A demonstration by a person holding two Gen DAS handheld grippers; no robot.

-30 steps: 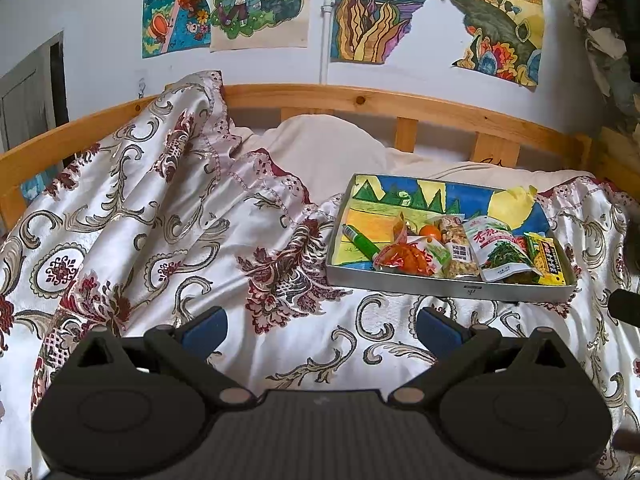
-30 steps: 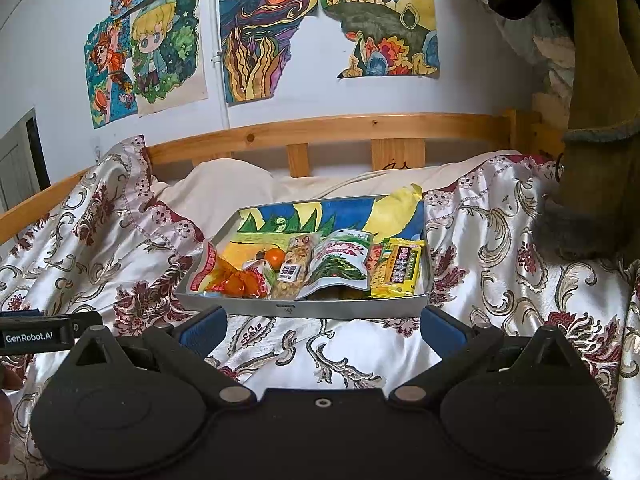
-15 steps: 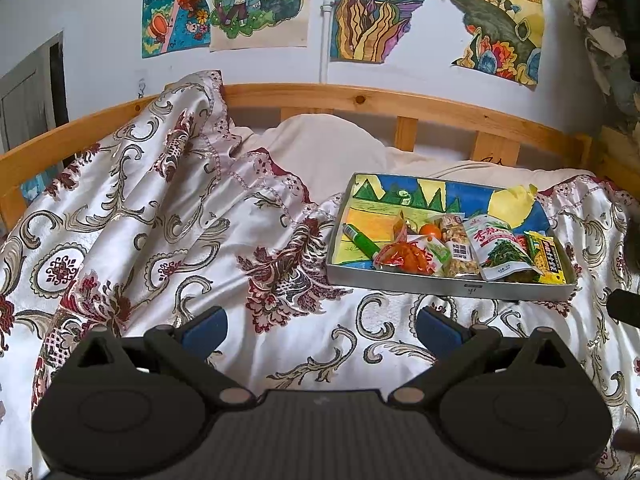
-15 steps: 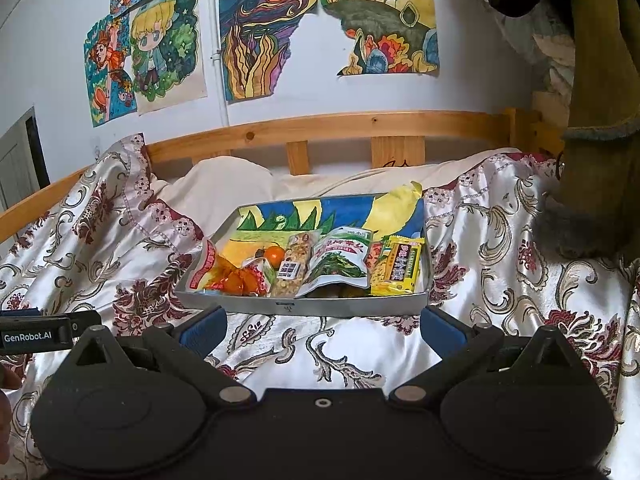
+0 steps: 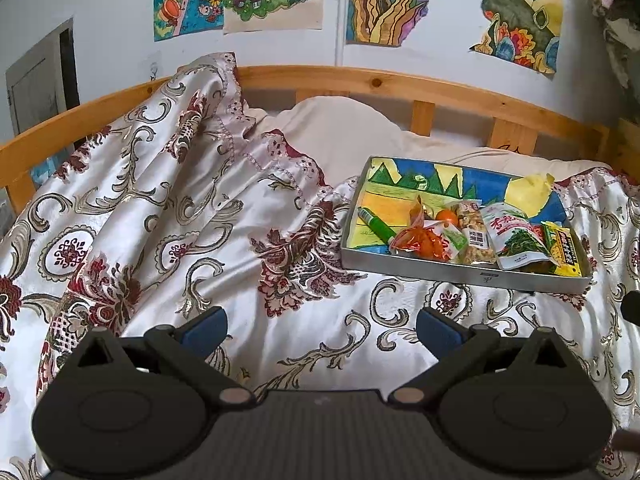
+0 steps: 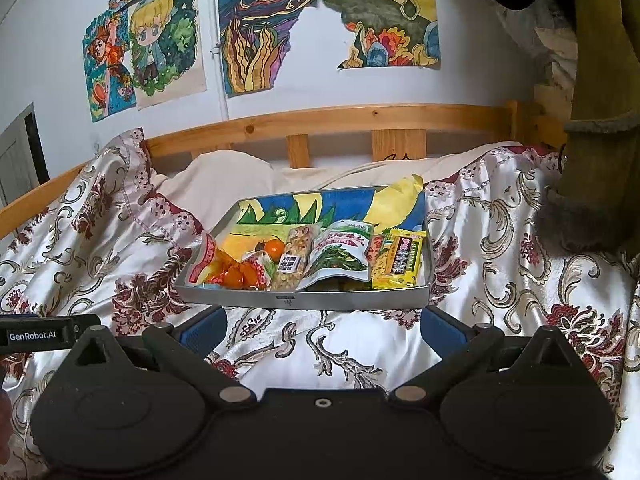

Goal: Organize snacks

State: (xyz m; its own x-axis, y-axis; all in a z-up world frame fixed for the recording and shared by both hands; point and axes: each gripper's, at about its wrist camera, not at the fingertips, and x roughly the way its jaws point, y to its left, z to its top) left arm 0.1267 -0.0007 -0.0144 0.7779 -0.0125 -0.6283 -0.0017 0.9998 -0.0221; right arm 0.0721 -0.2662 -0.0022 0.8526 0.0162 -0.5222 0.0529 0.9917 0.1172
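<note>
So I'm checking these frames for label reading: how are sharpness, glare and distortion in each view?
Left wrist view: the wooden bed rail bows from fisheye distortion; the shiny floral satin bedspread shows soft sheen, and the print on the snacks in the grey metal tray is too small to read. Right wrist view: the same bowing; the tray is nearer and sharp, and the yellow snack packet is free of glare.

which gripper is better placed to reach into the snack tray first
Right, probably. The right gripper is open and faces the tray squarely, close to its near wall. The left gripper, also open, has the tray off to its right and farther away.
</note>
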